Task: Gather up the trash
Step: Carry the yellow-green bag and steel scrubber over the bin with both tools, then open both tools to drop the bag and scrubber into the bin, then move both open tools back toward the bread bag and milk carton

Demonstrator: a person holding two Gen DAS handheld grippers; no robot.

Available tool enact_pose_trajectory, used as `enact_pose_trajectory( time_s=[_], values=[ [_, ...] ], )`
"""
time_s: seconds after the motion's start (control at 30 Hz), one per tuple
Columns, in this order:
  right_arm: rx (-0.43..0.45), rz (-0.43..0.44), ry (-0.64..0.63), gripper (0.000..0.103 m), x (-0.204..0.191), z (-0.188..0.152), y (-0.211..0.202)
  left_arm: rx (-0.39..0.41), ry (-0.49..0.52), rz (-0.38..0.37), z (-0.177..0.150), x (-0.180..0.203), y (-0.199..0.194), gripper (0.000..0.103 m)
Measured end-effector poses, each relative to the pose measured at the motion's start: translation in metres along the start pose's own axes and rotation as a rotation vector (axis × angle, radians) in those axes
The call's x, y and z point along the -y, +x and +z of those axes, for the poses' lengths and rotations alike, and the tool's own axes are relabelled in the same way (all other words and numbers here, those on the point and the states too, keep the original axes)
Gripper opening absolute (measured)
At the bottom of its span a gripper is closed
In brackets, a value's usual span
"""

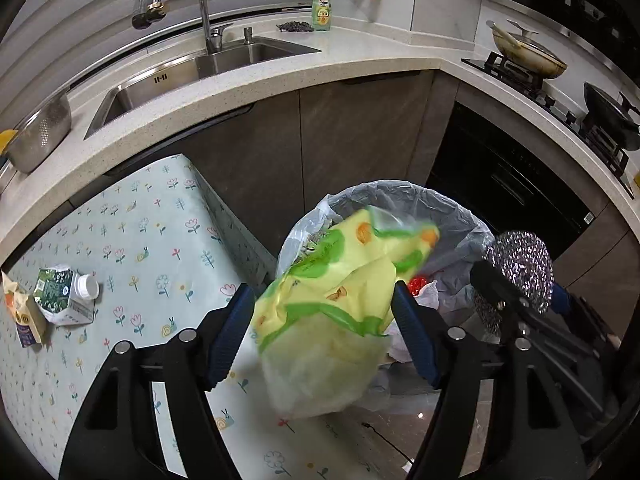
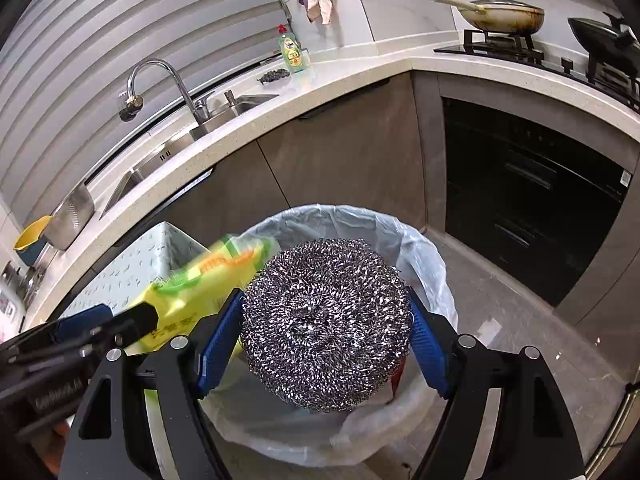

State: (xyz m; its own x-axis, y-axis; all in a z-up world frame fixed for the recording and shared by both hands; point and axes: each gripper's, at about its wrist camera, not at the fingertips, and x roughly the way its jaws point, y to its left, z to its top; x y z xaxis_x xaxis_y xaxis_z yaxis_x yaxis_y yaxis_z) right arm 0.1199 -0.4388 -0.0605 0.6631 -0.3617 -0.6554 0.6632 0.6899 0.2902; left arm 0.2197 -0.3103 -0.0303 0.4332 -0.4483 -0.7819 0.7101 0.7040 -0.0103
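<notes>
Trash is what both grippers carry over the round bin lined with a thin grey plastic bag (image 2: pixel 424 248), which sits low in the middle of both pictures.

The crinkly yellow and green plastic wrapper (image 1: pixel 332 300) looks blurry and hangs half over the bin's left edge. It could slip down outside onto the floor, because it is light and floppy. The round silver steel-wool scrubber (image 2: pixel 326 324) is right over the bin, but its wires could catch on the pads and not drop.

The left gripper (image 1: pixel 324 328) has its blue pads spread wide. The wrapper sits between them, loose, and the pads do not seem to press it. The right gripper (image 2: pixel 326 340) has its pads wide apart too, but they squeeze the scrubber on both sides.

More trash, a squashed white and green milk carton (image 1: pixel 66 296), lies on the flowery tablecloth (image 1: pixel 160 240) at the left.
</notes>
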Motion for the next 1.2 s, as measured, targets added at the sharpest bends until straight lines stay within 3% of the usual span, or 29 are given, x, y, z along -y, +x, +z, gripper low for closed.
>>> enact_pose_trajectory(
  time_s=[0.1,0.23,0.77,0.9,0.97,1.2],
  values=[
    [-0.002,0.008,0.005,0.076,-0.002,0.004,0.002,0.003,0.002,0.001,0.001,-0.002,0.000,0.069],
    [0.012,0.005,-0.004,0.077,-0.005,0.008,0.001,0.017,-0.012,0.003,-0.001,-0.008,-0.004,0.078],
    [0.026,0.019,0.012,0.079,-0.013,0.002,-0.029,0.057,-0.063,0.032,-0.009,-0.033,-0.035,0.080],
    [0.024,0.043,-0.007,0.079,-0.026,-0.002,-0.040,0.067,-0.095,0.054,-0.017,-0.047,-0.048,0.081],
    [0.022,0.058,-0.025,0.079,-0.037,-0.006,-0.045,0.081,-0.112,0.082,-0.022,-0.057,-0.056,0.088],
    [0.001,0.119,-0.094,0.080,-0.078,-0.021,-0.057,0.096,-0.171,0.149,-0.041,-0.099,-0.079,0.089]
  ],
)
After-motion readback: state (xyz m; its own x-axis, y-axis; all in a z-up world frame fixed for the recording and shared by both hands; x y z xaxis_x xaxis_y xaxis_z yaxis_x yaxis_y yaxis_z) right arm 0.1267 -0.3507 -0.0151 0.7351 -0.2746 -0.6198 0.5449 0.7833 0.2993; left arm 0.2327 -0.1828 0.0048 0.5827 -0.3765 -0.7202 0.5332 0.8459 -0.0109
